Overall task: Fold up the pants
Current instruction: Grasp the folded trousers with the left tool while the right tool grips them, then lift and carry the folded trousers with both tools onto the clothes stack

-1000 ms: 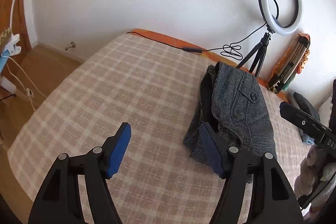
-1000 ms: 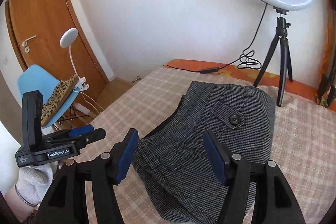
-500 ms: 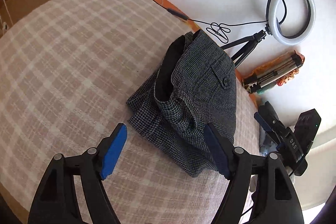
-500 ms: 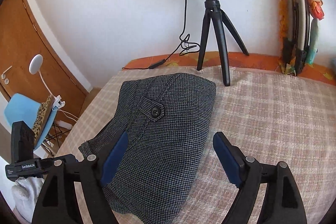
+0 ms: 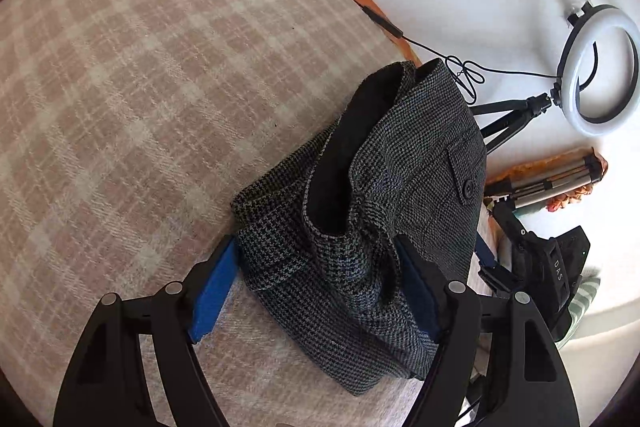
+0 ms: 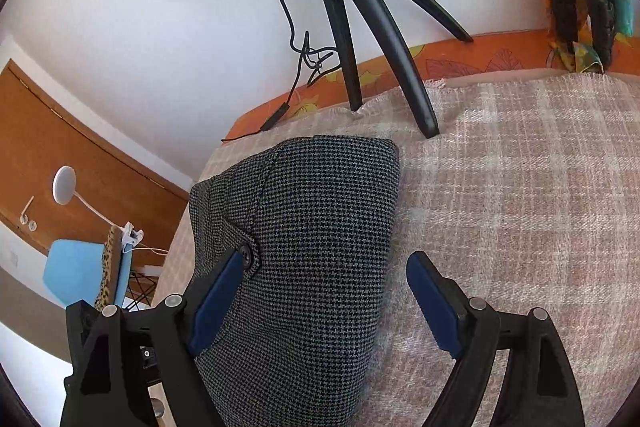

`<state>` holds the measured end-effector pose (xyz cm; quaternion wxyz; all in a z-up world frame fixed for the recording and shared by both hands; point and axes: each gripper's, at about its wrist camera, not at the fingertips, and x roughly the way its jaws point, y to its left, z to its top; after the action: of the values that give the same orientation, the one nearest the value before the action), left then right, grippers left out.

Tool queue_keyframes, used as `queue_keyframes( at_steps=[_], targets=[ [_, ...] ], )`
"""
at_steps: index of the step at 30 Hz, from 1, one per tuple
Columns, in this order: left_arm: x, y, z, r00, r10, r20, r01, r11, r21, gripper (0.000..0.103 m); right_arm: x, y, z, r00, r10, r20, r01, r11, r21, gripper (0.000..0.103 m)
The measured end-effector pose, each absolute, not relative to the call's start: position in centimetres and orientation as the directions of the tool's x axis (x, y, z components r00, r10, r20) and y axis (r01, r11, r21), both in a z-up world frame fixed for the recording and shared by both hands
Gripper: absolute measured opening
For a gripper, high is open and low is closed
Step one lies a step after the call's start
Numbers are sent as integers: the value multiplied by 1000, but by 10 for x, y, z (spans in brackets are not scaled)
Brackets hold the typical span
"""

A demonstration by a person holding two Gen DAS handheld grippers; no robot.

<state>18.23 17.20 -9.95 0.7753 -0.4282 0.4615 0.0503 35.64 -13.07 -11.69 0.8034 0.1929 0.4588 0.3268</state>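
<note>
Grey houndstooth pants (image 5: 400, 187) lie folded in a bundle on the pink checked bedspread (image 5: 140, 67), with the black lining showing at the open waist. My left gripper (image 5: 316, 279) is open, its blue pads either side of the bundle's near end. In the right wrist view the pants (image 6: 316, 227) show a buttoned pocket flap. My right gripper (image 6: 324, 291) is open and straddles the bundle's right edge, its left pad over the cloth by the button. The right gripper (image 5: 548, 267) shows at the left view's right edge.
A ring light on a black tripod (image 6: 360, 27) stands on the bed just beyond the pants, its cable (image 5: 440, 55) trailing along the orange bed edge. A folded tripod (image 5: 560, 179) leans at the wall. A blue chair (image 6: 84, 267) and wooden door stand to the left.
Both grippers moved closer and lower to the pants. The left gripper's pads now flank the bundle's near end; the right gripper now straddles its right edge. Both stayed open.
</note>
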Motion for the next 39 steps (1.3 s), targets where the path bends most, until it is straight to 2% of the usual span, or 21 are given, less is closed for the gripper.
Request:
queue_keyframes(
  at_steps=[12, 13, 16, 18, 19, 21, 24, 28, 39],
  targets=[
    [194, 168, -100, 650, -252, -717, -437, 648, -624, 79, 378, -118, -140, 326, 786, -526, -341, 617, 709, 86],
    [196, 167, -100, 654, -251, -714, -429, 654, -623, 79, 379, -115, -140, 321, 788, -525, -344, 614, 710, 85],
    [201, 164, -100, 655, -250, -712, -408, 676, -613, 79, 378, -109, -142, 311, 790, -529, -343, 612, 713, 72],
    [203, 163, -101, 650, -251, -717, -403, 686, -606, 62, 375, -107, -142, 318, 782, -536, -342, 621, 705, 57],
    [203, 164, -102, 650, -254, -716, -401, 685, -608, 59, 374, -106, -141, 324, 776, -542, -345, 630, 696, 52],
    [203, 165, -102, 654, -257, -711, -395, 687, -611, 45, 368, -102, -136, 338, 762, -552, -364, 647, 670, 38],
    [203, 158, -96, 661, -232, -714, -365, 732, -576, 37, 358, -91, -125, 370, 733, -570, -393, 680, 620, 27],
    [203, 149, -85, 672, -189, -716, -332, 787, -520, 33, 345, -79, -102, 414, 692, -591, -441, 721, 535, 23],
    [190, 142, -64, 697, -200, -689, -274, 813, -513, 26, 307, -61, -53, 495, 641, -587, -541, 756, 369, 21]
  ],
)
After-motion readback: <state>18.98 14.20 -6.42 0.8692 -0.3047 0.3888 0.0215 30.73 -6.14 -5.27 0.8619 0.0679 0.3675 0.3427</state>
